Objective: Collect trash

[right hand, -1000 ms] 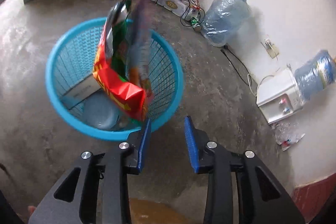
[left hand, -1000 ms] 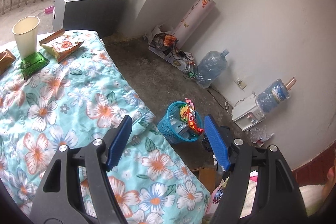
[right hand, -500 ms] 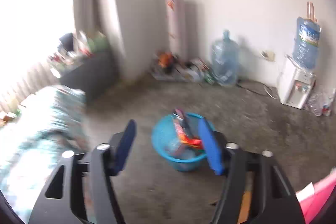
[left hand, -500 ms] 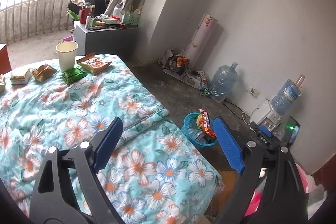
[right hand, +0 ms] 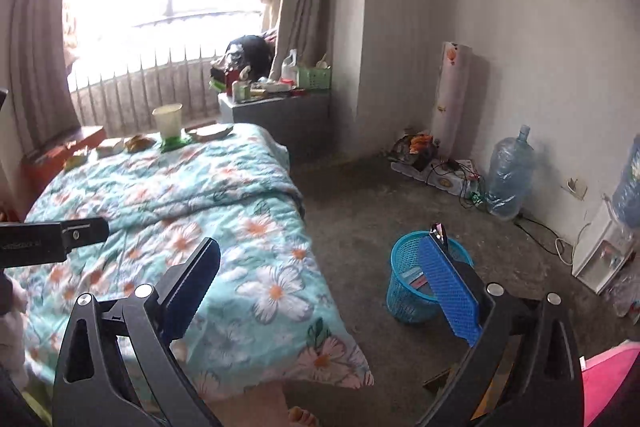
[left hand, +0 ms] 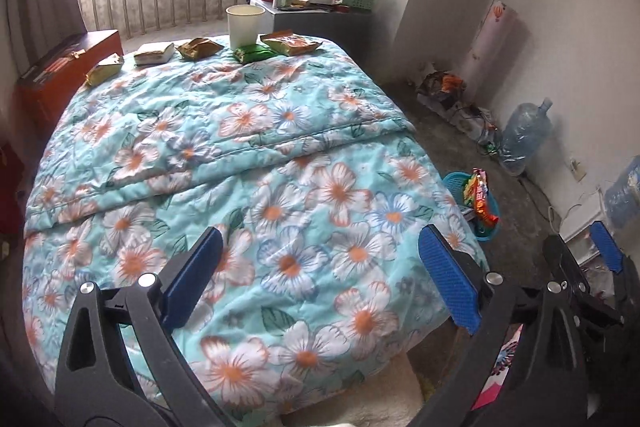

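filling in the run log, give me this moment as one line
left tongs: just opened, empty | right tongs: just opened, empty | red wrapper: in blue basket | wrappers, paper cup: on bed

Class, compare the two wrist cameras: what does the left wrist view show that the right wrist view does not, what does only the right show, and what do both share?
Only the left wrist view shows the red snack wrapper sticking up from the basket. Only the right wrist view shows a bare foot at the bed's edge. Both show the floral quilt, the paper cup, the blue basket, and empty, wide-open jaws on the left gripper and right gripper.
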The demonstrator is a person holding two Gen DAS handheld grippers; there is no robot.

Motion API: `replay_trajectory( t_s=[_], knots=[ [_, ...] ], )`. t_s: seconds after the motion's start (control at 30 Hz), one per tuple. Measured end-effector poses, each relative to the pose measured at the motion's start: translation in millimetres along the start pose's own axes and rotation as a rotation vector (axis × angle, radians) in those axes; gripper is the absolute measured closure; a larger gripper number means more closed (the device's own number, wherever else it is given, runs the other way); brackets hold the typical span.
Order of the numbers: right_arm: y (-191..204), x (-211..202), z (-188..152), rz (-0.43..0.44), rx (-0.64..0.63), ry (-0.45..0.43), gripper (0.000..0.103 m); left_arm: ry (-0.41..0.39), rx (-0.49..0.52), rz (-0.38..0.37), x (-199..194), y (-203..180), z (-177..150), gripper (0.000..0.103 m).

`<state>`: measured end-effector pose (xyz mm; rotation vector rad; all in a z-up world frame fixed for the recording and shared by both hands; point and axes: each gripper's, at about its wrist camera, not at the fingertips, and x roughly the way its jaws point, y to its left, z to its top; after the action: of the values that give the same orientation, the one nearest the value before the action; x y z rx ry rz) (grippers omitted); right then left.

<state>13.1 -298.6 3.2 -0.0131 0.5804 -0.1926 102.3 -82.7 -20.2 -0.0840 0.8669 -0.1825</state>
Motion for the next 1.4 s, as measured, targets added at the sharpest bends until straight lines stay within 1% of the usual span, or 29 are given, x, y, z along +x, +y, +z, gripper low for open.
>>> replay_trajectory(
  t_s=[0.07, 0.1, 0.17, 0.2, 0.27, 0.33, 0.53, 0.7, 0.93, 1.13, 1.4],
  knots=[
    [0.5, 3.9, -9.4, 0.003, -0.054, 0.086, 0.007, 0.017, 0.018, 0.081, -4.2, -3.0, -10.3, 0.009],
    [-0.7, 7.2, -14.6, 0.006, -0.069, 0.130, 0.007, 0.017, 0.036, 0.107, -5.2, -4.7, -15.6, 0.009],
    [-11.1, 18.4, -25.8, 0.011, -0.080, 0.194, 0.007, 0.034, 0.063, 0.137, -4.9, -7.2, -24.5, 0.009],
    [-13.0, 18.9, -30.0, 0.011, -0.080, 0.220, 0.007, 0.052, 0.064, 0.139, -3.9, -7.0, -28.8, 0.009],
    [-16.0, 18.7, -35.8, 0.010, -0.079, 0.241, 0.007, 0.084, 0.037, 0.140, -1.5, -4.3, -33.7, 0.009],
    [-19.7, 17.7, -37.5, -0.001, -0.081, 0.252, 0.007, 0.088, 0.011, 0.149, -2.8, -1.2, -36.0, 0.009],
    [-35.1, 18.8, -35.1, -0.011, -0.054, 0.270, 0.007, 0.056, 0.015, 0.167, -13.1, -7.0, -33.3, 0.009],
    [-44.3, 17.1, -34.5, -0.046, -0.046, 0.269, 0.007, 0.021, 0.028, 0.181, -20.5, -10.8, -31.9, 0.009],
    [-48.5, 10.2, -31.4, -0.072, -0.060, 0.249, 0.007, 0.016, 0.061, 0.171, -22.0, -18.6, -34.1, 0.009],
    [-47.3, 6.4, -28.9, -0.057, -0.062, 0.237, 0.007, -0.002, 0.064, 0.172, -27.0, -19.3, -32.6, 0.009],
    [-40.6, 7.5, -28.4, -0.047, -0.078, 0.239, 0.007, -0.004, 0.053, 0.174, -28.5, -16.5, -31.5, 0.009]
  ],
)
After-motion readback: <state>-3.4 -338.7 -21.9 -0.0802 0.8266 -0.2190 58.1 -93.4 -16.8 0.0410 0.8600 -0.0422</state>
